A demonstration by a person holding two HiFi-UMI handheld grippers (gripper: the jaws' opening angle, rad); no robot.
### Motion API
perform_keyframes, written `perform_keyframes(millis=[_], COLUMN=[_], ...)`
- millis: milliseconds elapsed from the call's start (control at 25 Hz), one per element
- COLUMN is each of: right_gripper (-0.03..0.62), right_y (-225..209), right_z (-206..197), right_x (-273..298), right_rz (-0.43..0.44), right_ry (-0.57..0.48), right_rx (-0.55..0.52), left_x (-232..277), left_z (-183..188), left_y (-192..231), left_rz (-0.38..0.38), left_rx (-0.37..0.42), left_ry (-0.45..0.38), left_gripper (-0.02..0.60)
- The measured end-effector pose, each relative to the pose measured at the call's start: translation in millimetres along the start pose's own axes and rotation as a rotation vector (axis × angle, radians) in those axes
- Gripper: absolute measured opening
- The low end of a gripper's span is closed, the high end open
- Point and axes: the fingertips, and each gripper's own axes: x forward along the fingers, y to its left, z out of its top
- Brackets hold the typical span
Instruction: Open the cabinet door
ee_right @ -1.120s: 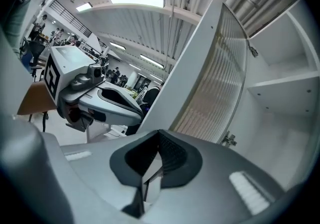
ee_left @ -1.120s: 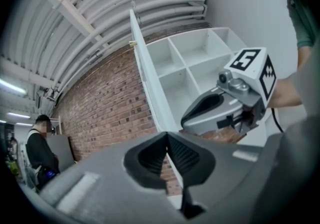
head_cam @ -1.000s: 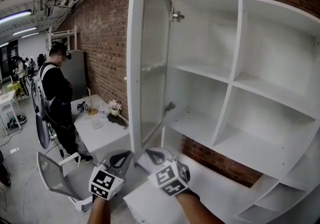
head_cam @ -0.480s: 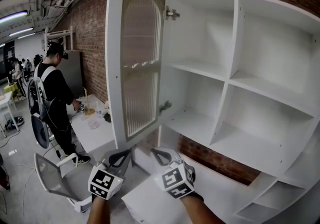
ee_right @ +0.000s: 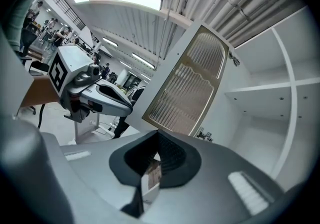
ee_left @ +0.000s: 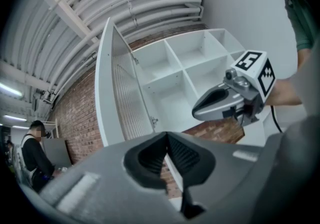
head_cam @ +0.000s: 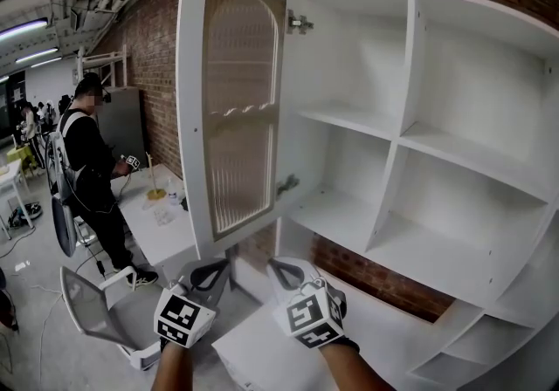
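The white cabinet door point(head_cam: 231, 110) with a ribbed glass panel stands swung wide to the left, clear of the open-fronted white cabinet point(head_cam: 410, 136). Both grippers sit side by side just below the door's lower edge and touch nothing. My left gripper point(head_cam: 220, 267) is shut and empty; its jaws meet in the left gripper view point(ee_left: 166, 140). My right gripper point(head_cam: 276, 265) is a little right of the door's bottom corner. Its jaws are opening, with a narrow slit between them in the right gripper view point(ee_right: 156, 140) and nothing inside. The door point(ee_right: 192, 88) rises ahead of it.
The cabinet's shelves are bare. Two hinges point(head_cam: 301, 24) hold the door to its left wall. A low white unit point(head_cam: 253, 354) lies under my hands. To the left a person point(head_cam: 87, 154) stands at a white table point(head_cam: 162, 228), with a grey chair point(head_cam: 92, 306) nearby.
The door has swung further open to the left. My right gripper has drifted slightly right, away from the door's lower edge. The left gripper has stayed put.
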Motion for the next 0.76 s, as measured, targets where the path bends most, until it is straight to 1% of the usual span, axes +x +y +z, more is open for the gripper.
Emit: perform_keyframes(millis=[760], right_gripper=[0.005], right_y=[-3], right_z=[-8], right_x=[-10], right_rz=[0.001], right_ry=[0.013], right_rx=[0.012], left_x=[-1], left_z=[3], left_y=[-5], left_rz=[0.003], left_rx=[0.003], left_ry=[-0.004], left_gripper=[0.003])
